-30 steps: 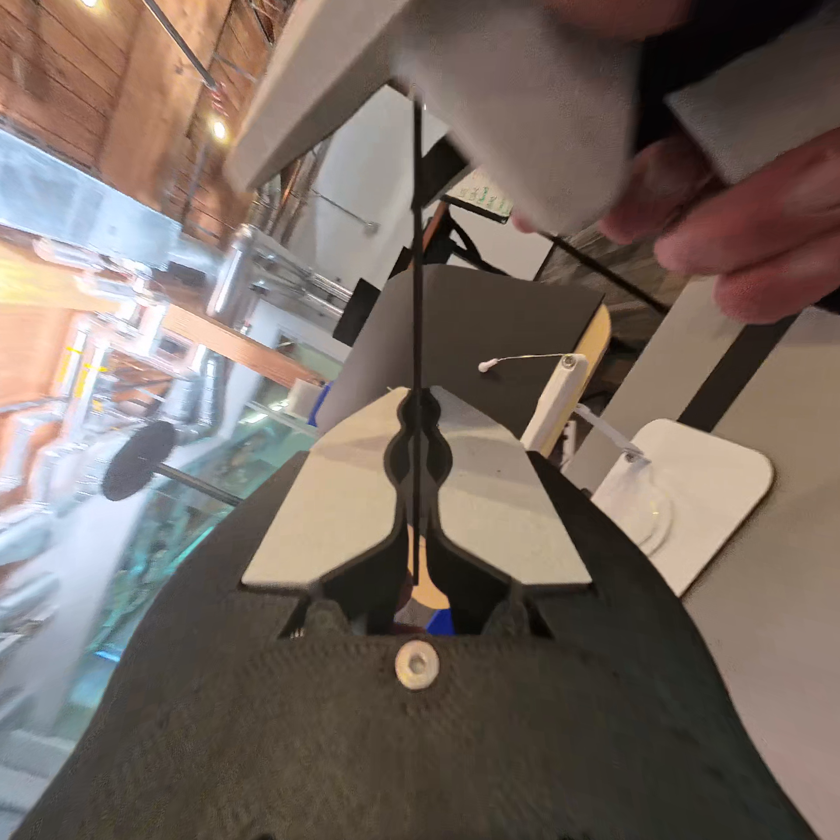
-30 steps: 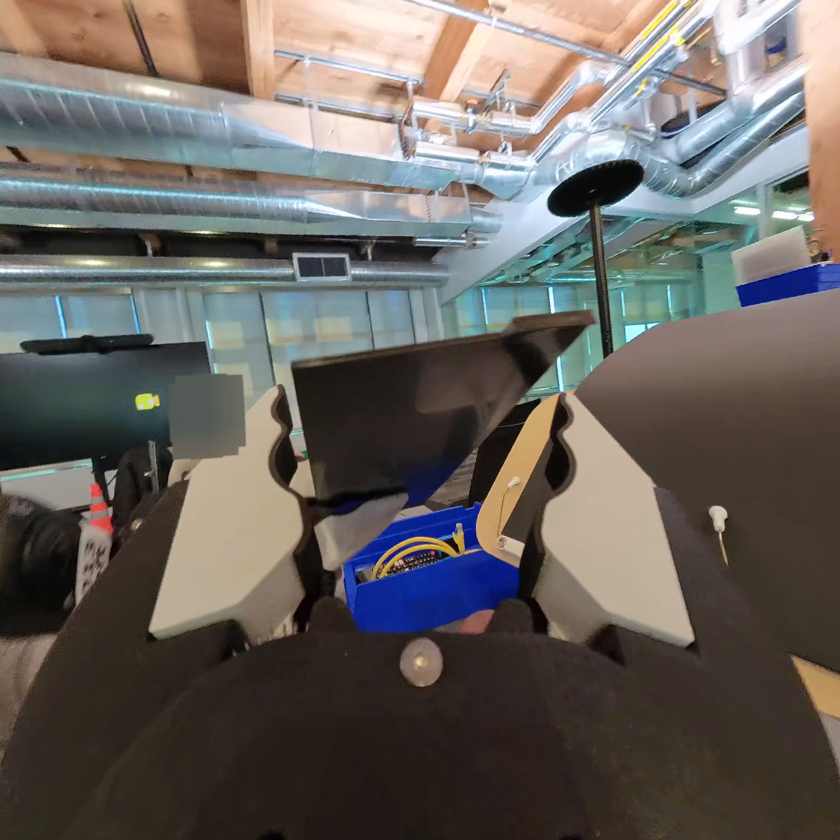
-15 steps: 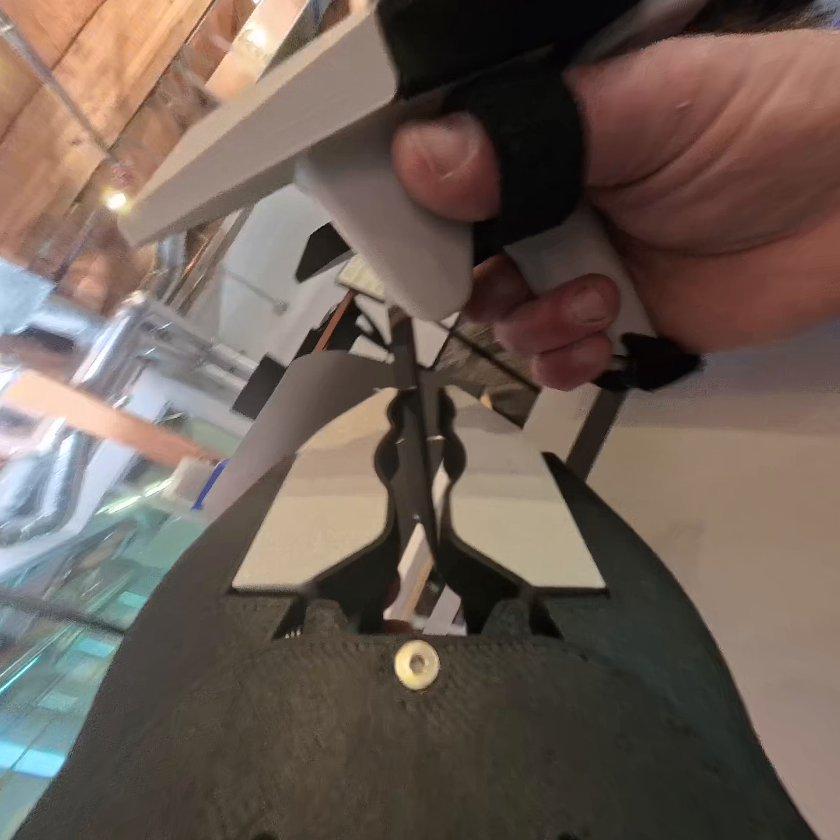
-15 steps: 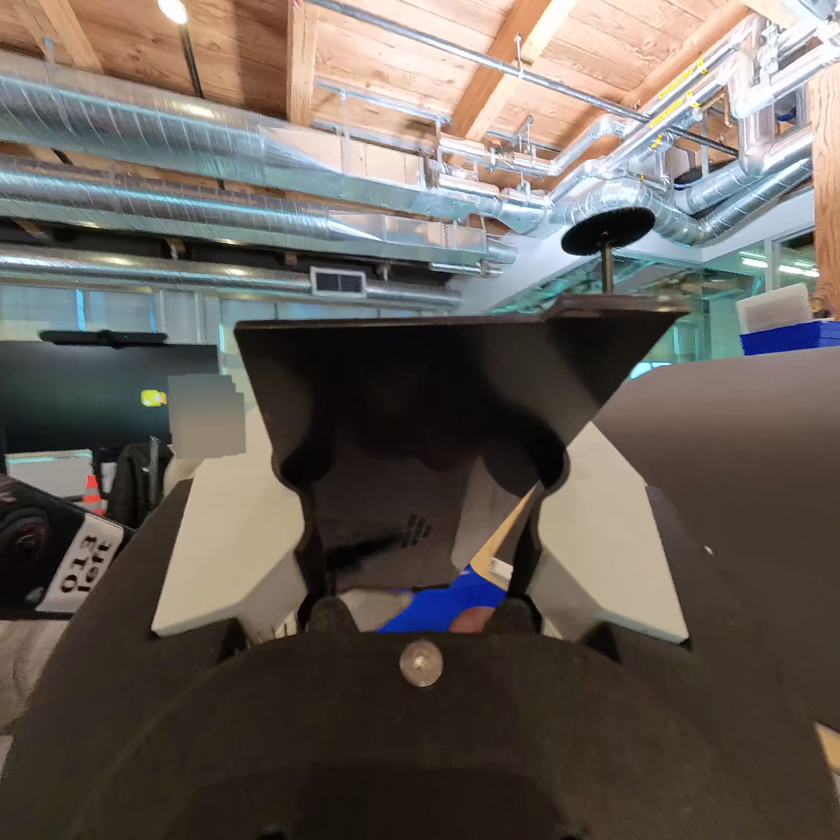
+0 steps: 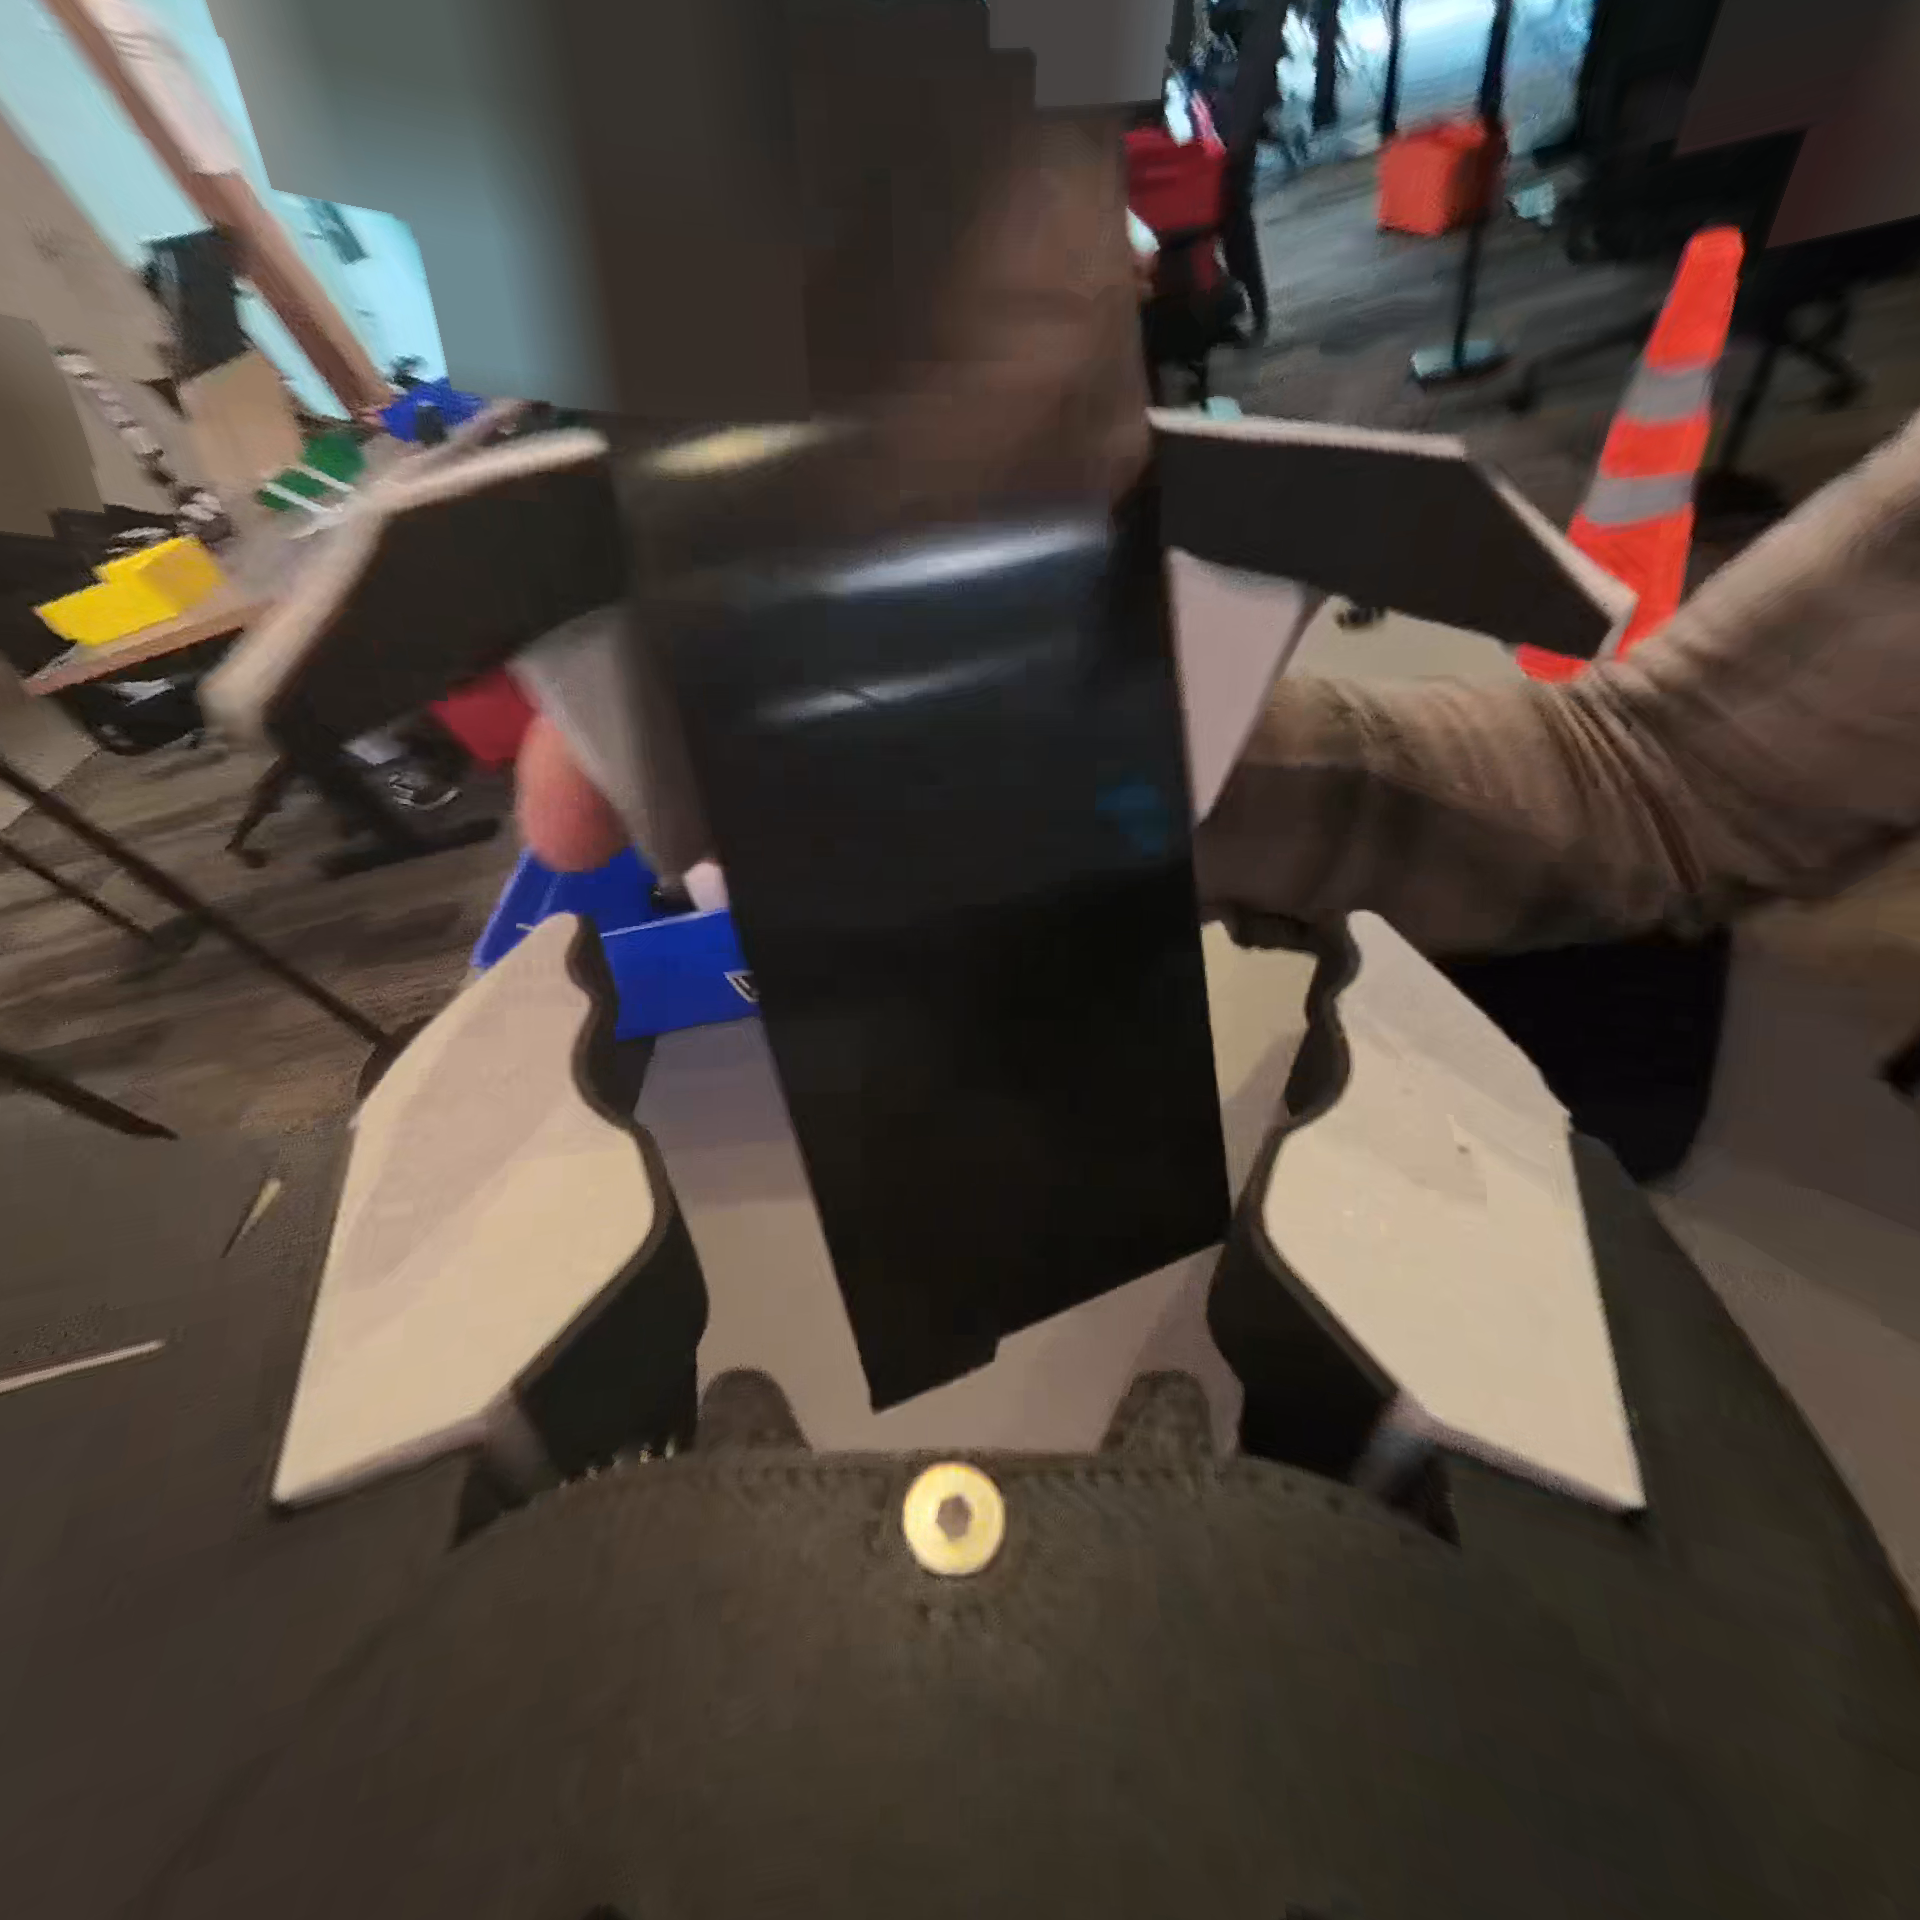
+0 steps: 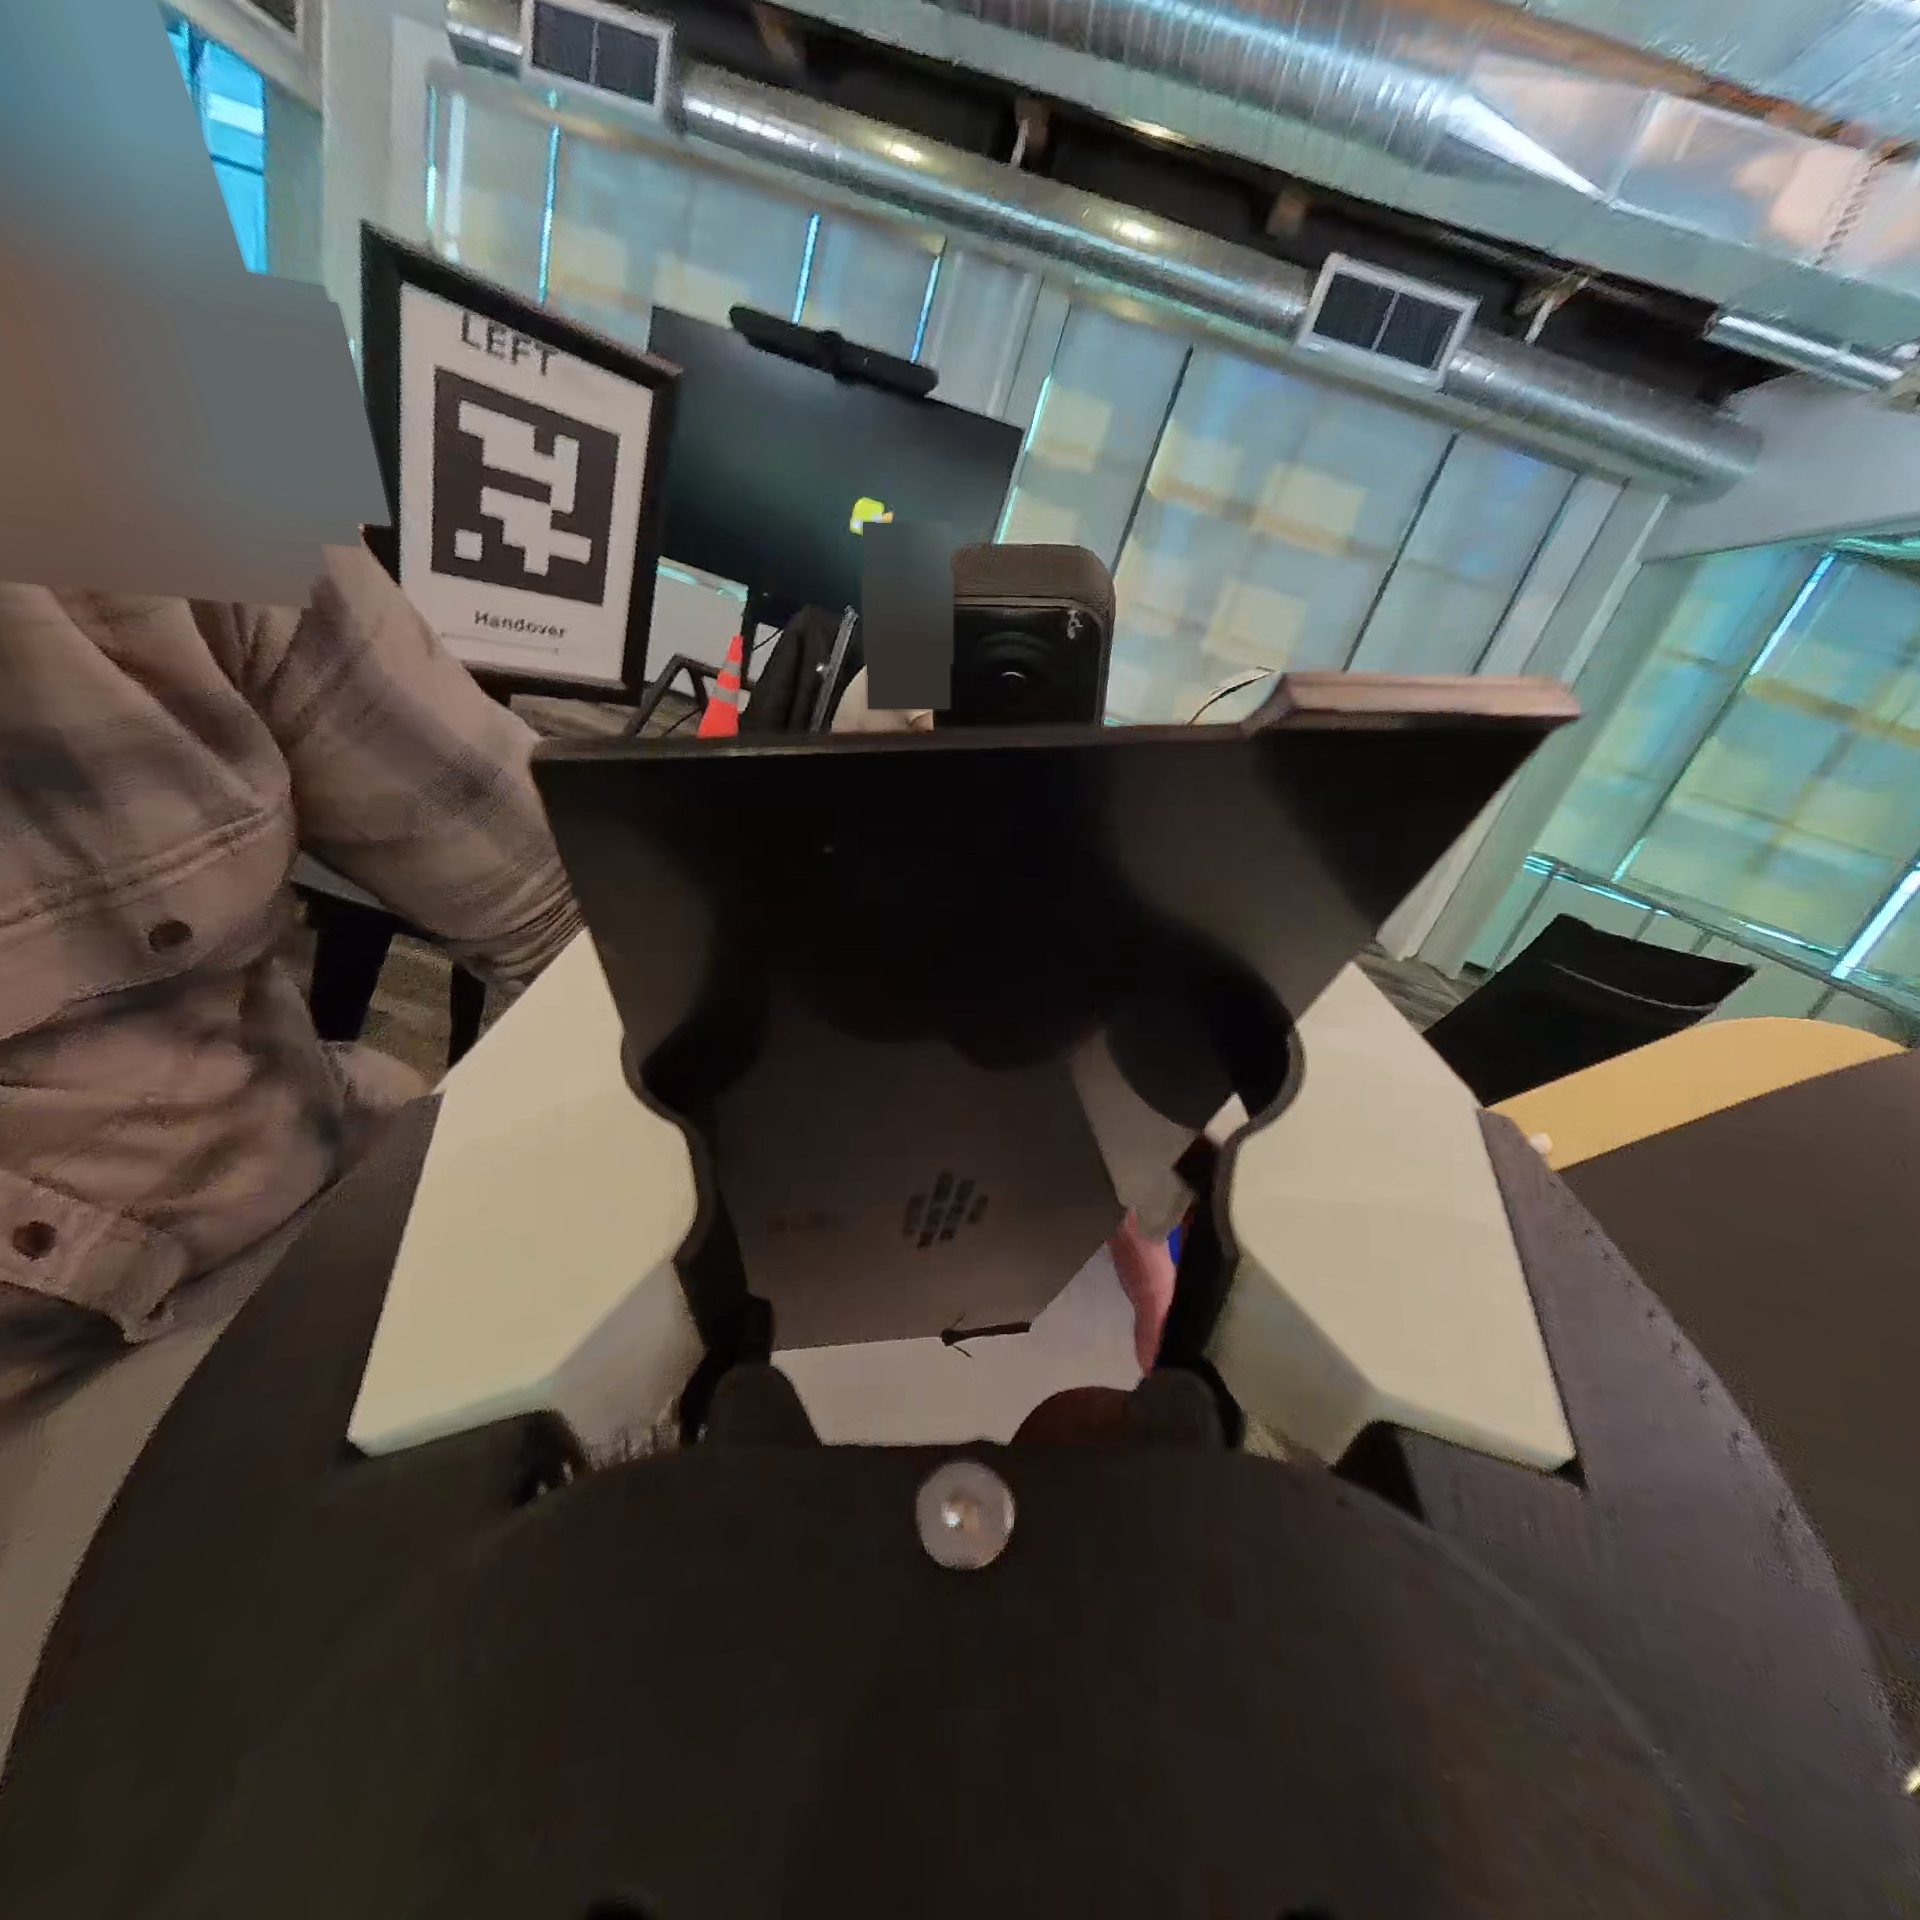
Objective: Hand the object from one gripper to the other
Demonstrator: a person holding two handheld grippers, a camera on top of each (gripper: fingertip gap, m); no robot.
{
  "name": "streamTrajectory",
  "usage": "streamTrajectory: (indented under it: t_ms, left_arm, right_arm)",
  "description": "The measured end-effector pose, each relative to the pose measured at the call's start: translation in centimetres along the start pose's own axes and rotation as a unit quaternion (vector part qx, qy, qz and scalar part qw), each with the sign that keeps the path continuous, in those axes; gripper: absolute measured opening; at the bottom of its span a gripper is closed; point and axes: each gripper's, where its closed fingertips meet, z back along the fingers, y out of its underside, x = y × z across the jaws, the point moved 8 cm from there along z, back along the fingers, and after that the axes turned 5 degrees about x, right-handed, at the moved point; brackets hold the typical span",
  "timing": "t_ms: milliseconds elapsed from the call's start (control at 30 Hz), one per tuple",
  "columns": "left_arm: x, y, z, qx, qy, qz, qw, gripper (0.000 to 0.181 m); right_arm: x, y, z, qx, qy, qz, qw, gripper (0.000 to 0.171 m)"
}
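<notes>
L gripper (image 5: 951,935) spread wide, clear of plate (image 5: 966,1039); R gripper (image 6: 966,966) apparently pinches plate edges, so handover looks nearly done.

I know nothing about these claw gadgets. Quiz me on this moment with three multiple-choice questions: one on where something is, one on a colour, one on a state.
1. Where is the black card? A on the floor; B between the fingers of the left claw; C flat on a table.
2. What colour is the traffic cone? A green; B blue; C orange.
3. The left claw is: A open; B shut on the card; C out of view.

Answers: B, the card hangs in the gap between its fingers; C, it is orange with grey bands; A, both fingers stand clear of the card's edges.
</notes>
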Motion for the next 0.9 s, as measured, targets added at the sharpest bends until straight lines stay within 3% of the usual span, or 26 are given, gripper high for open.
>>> streamTrajectory:
  t_ms: [100, 233, 400, 500, 567, 733, 900]
  left_arm:
    - [-0.5, 1.1, -1.7, 0.046, 0.018, -0.037, 0.998, 0.105]
    - [-0.4, 1.8, -1.9, -0.007, 0.097, 0.000, 0.995, 0.059]
    - [-1.9, 2.3, -2.3, -0.056, 0.223, 0.009, 0.973, 0.020]
    - [-3.0, 2.3, -2.7, -0.070, 0.296, 0.018, 0.952, 0.006]
    - [-3.4, 2.4, -3.2, -0.079, 0.297, 0.008, 0.952, 0.004]
    - [-2.4, 2.4, -2.1, -0.117, 0.234, -0.004, 0.965, 0.002]
    - [0.5, 2.7, -0.6, -0.136, 0.068, 0.001, 0.988, 0.001]
  right_arm:
    - [0.2, 0.6, -0.3, 0.020, -0.020, -0.004, 1.000, 0.107]
    - [1.8, 1.1, -0.2, 0.047, -0.092, -0.003, 0.995, 0.107]
    - [4.1, 1.3, 0.1, 0.044, -0.211, -0.009, 0.976, 0.107]
    - [5.3, 1.3, 0.1, 0.034, -0.270, -0.011, 0.962, 0.108]
    - [5.7, 1.3, 0.0, 0.029, -0.291, -0.011, 0.956, 0.108]
    - [3.6, 1.5, 0.4, 0.031, -0.188, -0.009, 0.982, 0.108]
    - [-0.1, 1.6, 2.4, 0.034, -0.019, -0.011, 0.999, 0.092]
